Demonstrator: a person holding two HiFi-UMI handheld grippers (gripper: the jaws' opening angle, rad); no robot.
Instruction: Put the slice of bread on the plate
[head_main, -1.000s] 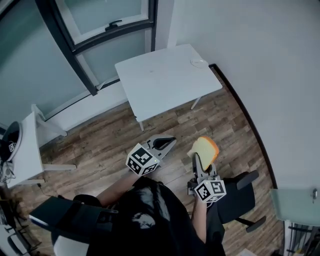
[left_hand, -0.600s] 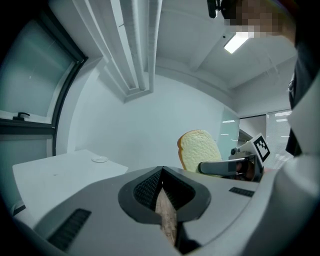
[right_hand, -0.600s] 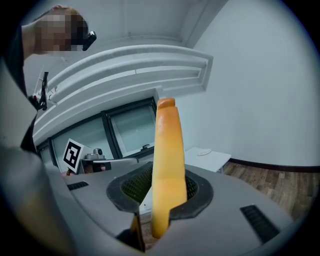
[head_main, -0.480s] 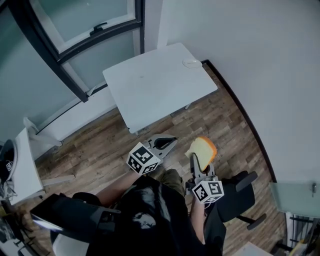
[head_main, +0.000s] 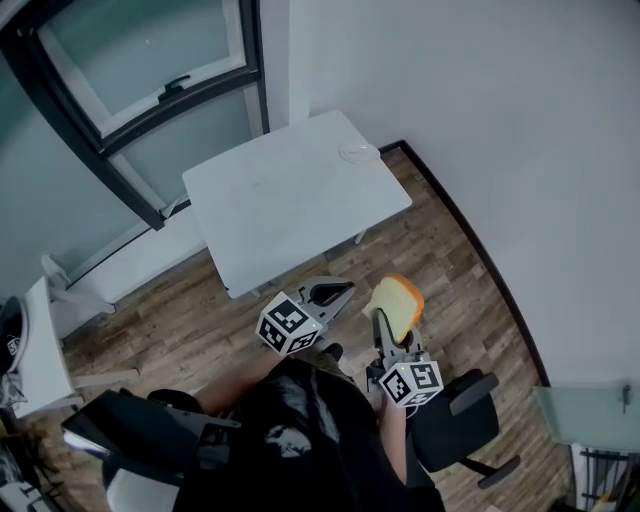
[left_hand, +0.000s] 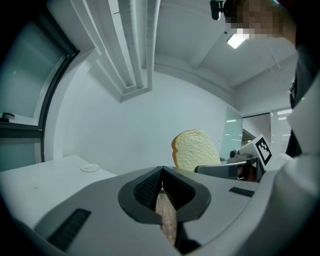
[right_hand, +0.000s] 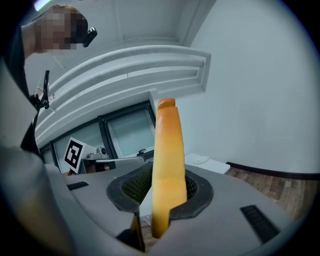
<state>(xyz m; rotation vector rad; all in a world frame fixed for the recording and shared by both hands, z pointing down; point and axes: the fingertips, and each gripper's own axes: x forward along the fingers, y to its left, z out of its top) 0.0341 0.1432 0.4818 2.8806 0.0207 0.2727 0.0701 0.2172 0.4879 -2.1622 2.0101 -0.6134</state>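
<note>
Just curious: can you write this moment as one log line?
right claw: shut on bread slice | left claw: shut, empty | plate: on white table

- White rectangular table (head_main: 290, 210): on thin legs, close to the window wall; carries one item.
- Small clear plate (head_main: 358, 152): directly on the table top, near its far right corner, beside the edge.
- Wood-plank floor (head_main: 460, 290): carries the table, a black chair (head_main: 455, 425) at lower right and a second white table (head_main: 35, 345) at far left.

orange-crusted pale bread (head_main: 398, 303), white table (head_main: 280, 210), seemingly clear plate (head_main: 358, 152), brown plank floor (head_main: 455, 270)
</note>
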